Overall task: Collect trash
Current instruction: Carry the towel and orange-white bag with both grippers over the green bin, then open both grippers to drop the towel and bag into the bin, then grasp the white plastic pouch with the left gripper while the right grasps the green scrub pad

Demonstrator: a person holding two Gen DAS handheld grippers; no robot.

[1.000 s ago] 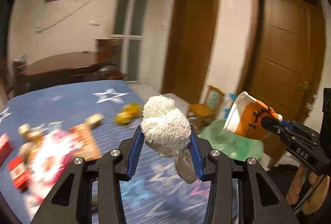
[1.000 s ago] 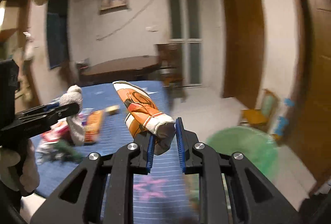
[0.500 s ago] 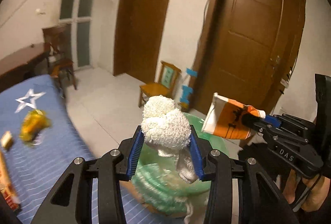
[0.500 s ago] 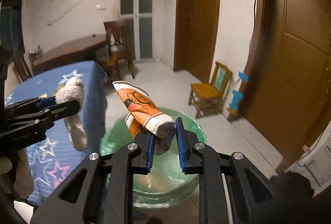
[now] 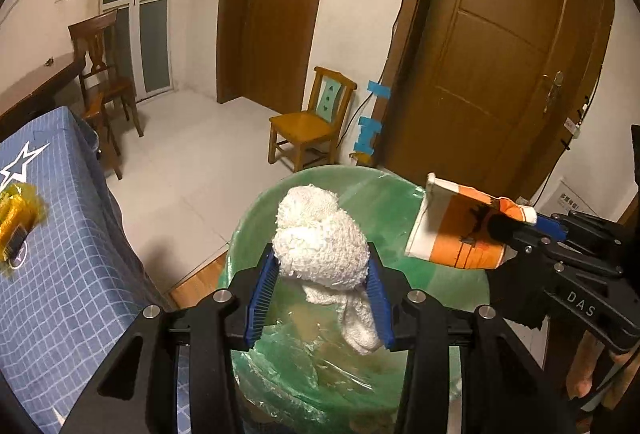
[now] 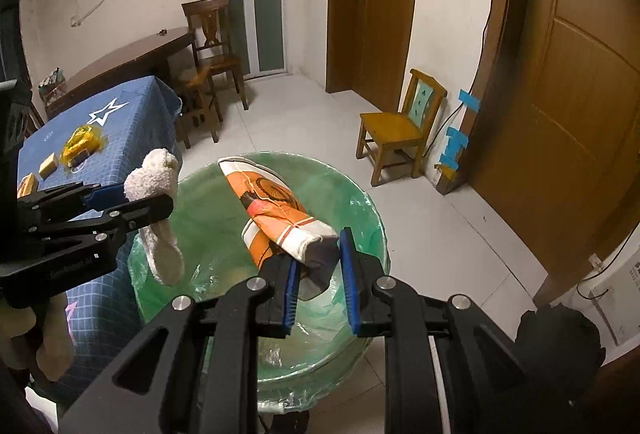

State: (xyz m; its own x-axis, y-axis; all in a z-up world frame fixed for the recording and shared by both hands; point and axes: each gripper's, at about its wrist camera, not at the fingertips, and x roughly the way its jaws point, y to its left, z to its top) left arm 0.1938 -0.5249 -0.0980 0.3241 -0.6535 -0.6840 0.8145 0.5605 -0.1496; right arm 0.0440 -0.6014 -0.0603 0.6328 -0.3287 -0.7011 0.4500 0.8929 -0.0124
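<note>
My left gripper (image 5: 320, 274) is shut on a crumpled white cloth (image 5: 322, 238), whose tail hangs down over the mouth of the bin. The bin (image 5: 256, 209) is round and lined with a green plastic bag, directly below both grippers. My right gripper (image 6: 318, 266) is shut on the crushed base of an orange and white paper cup (image 6: 268, 201), held above the bin (image 6: 360, 201). From the right wrist view the left gripper (image 6: 154, 193) and its cloth (image 6: 154, 177) hang over the bin's left rim. The cup (image 5: 456, 230) shows at right in the left wrist view.
A table with a blue star-patterned cloth (image 5: 60, 234) stands left of the bin, carrying a yellow wrapper (image 6: 80, 141) and small packets. A small wooden chair (image 6: 400, 125) sits by the wall near brown doors. A dark chair (image 6: 212, 45) and dark table stand farther back.
Both grippers swung from over the blue table to above the green bin and tilted downward, carrying the cloth and the cup. Neither grip changed.
</note>
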